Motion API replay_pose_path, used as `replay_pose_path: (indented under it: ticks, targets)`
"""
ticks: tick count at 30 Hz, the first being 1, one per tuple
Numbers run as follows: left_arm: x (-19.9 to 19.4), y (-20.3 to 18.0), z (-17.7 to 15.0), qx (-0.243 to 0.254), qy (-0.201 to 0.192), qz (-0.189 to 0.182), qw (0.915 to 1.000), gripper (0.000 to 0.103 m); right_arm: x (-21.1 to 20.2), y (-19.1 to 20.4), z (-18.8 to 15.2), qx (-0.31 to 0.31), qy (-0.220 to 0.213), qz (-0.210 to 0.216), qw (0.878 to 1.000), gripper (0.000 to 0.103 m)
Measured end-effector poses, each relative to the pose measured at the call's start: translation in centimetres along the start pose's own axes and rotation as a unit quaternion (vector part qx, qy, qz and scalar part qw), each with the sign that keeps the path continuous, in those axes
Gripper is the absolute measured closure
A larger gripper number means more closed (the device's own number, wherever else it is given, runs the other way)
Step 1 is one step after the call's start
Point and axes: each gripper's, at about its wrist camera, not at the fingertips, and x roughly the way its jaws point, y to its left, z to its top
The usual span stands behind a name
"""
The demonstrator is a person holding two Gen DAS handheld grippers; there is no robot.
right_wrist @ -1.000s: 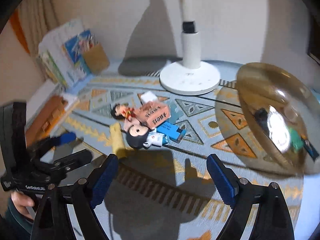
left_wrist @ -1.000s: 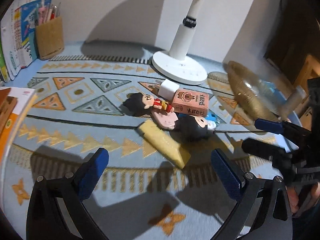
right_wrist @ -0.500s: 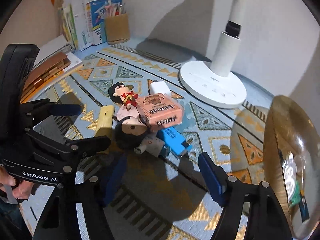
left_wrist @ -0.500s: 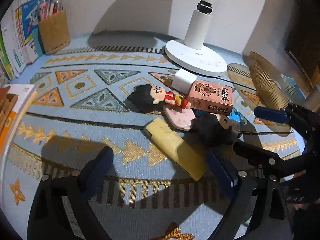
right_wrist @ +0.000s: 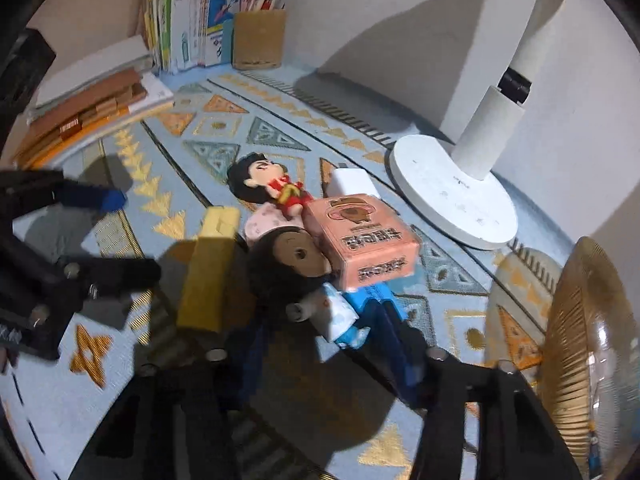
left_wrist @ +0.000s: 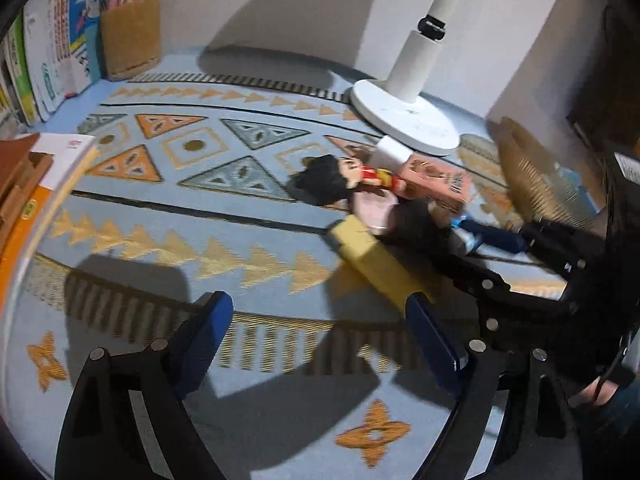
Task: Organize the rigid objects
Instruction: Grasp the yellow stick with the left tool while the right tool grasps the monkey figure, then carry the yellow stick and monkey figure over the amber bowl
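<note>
Right tongs [right_wrist: 316, 344] spread around dark-haired figure [right_wrist: 296, 268] (blurred)

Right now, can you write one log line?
right gripper: open, around doll | left gripper: open, empty | yellow block: on rug

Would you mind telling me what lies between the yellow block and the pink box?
In the right wrist view, a dark-haired figurine lies between the yellow block and the pink box, its head against the box.
</note>
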Motion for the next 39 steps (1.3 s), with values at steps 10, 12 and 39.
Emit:
replay_pose_path:
  ticks: [10, 12, 39]
  targets:
    - [2.4, -5.4, 0.3, 0.06, -0.012, 0.064, 0.996, 0.037, -4.6, -4.4, -5.5, 0.205, 0.018, 0.061, 0.977, 0.082]
    - [2.0, -5.2, 0.1, 0.078, -0.008, 0.035, 0.9963, 0.067, -5.8, -4.9, -6.6, 0.23, 0.012, 0.073, 0.97, 0.082]
    - [0.3, -2.9, -0.5, 0.149, 0.003, -0.034, 0.9882, 0.081, -2.9, -0.2, -5.1, 0.121, 0.035, 0.044, 0.991, 0.065]
